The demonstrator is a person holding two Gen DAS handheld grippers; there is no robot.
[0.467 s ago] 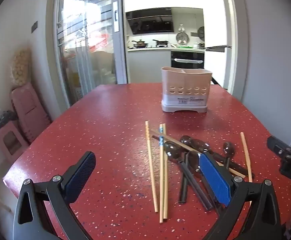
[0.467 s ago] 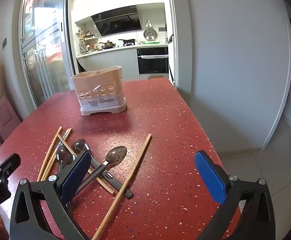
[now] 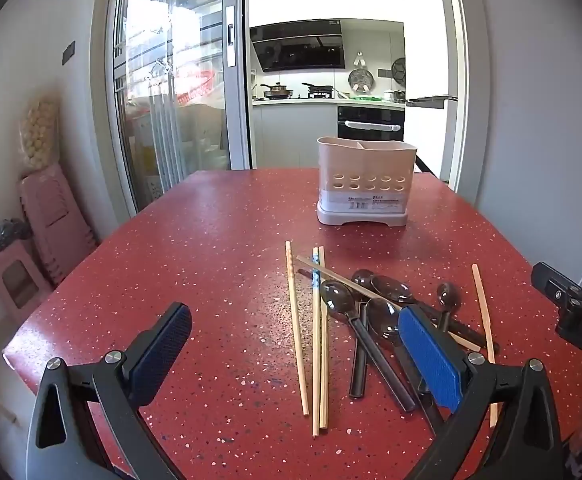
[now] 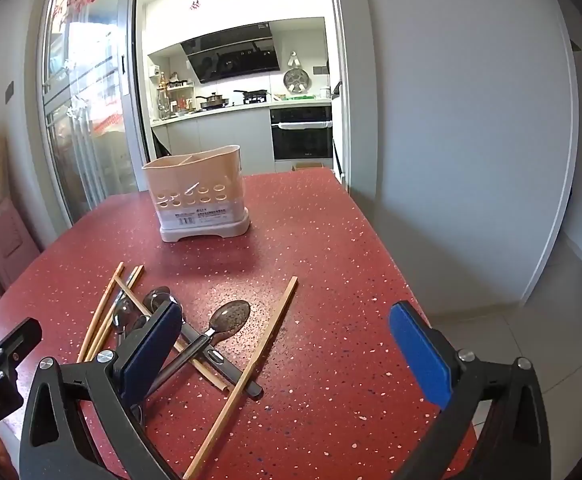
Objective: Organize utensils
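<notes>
A beige utensil holder (image 3: pixel 366 183) (image 4: pixel 198 194) with two compartments stands empty at the far side of the red table (image 3: pixel 211 264). Several wooden chopsticks (image 3: pixel 294 328) and dark spoons (image 3: pixel 339 300) lie in a loose pile in front of it. One chopstick (image 4: pixel 251 368) lies apart to the right, and a spoon (image 4: pixel 229 318) rests beside it. My left gripper (image 3: pixel 295 352) is open and empty, near the table's front above the chopsticks. My right gripper (image 4: pixel 287 348) is open and empty over the lone chopstick. The right gripper also shows at the left wrist view's right edge (image 3: pixel 571 304).
The table's right edge (image 4: pixel 391 256) drops to a tiled floor beside a white wall. Pink stools (image 3: pixel 47 232) stand left of the table by a glass sliding door. A kitchen lies behind the table's far edge.
Both grippers stay open. The views have shifted only slightly; no utensil has moved.
</notes>
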